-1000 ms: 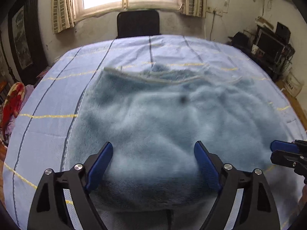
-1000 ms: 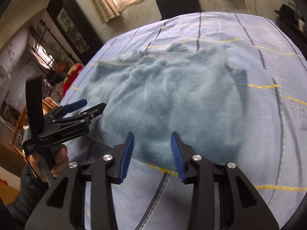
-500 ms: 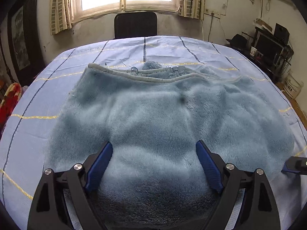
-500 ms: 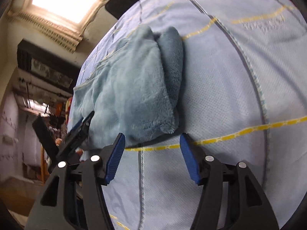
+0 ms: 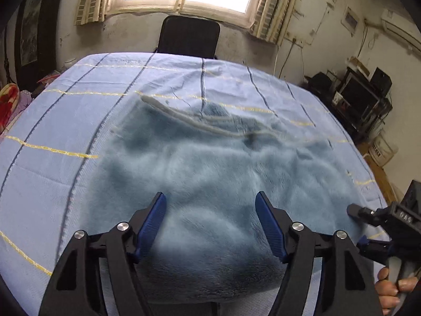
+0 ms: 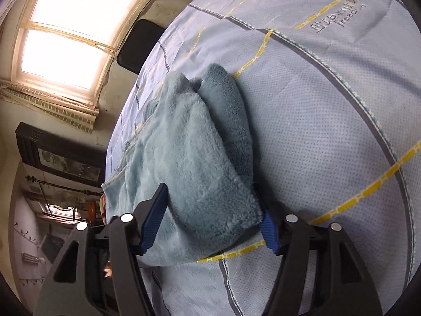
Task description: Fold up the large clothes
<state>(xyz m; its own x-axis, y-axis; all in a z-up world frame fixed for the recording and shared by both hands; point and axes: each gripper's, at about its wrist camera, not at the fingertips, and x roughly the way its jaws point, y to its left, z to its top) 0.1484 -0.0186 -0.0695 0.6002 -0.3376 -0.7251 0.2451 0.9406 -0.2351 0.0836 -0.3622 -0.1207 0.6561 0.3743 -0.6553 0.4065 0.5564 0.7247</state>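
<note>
A fluffy light blue garment (image 5: 210,179) lies spread on the bed, its pale trimmed edge (image 5: 184,118) toward the far side. My left gripper (image 5: 210,226) is open, its blue pads on either side of the garment's near edge. My right gripper (image 6: 210,218) is open too, with a folded end of the garment (image 6: 200,163) between its pads. The right gripper also shows at the right edge of the left wrist view (image 5: 381,226), low at the garment's right side, held by a hand (image 5: 392,289).
The bed is covered by a light blue sheet (image 5: 65,137) with yellow and dark lines. A black chair (image 5: 188,36) stands behind it under the window. Shelves with dark equipment (image 5: 363,100) stand at the right wall. A red cloth (image 5: 8,105) lies at the left.
The right gripper has moved in so the garment's folded end now sits between its pads. The left gripper has shifted and tilted over the garment's near edge, still open.
</note>
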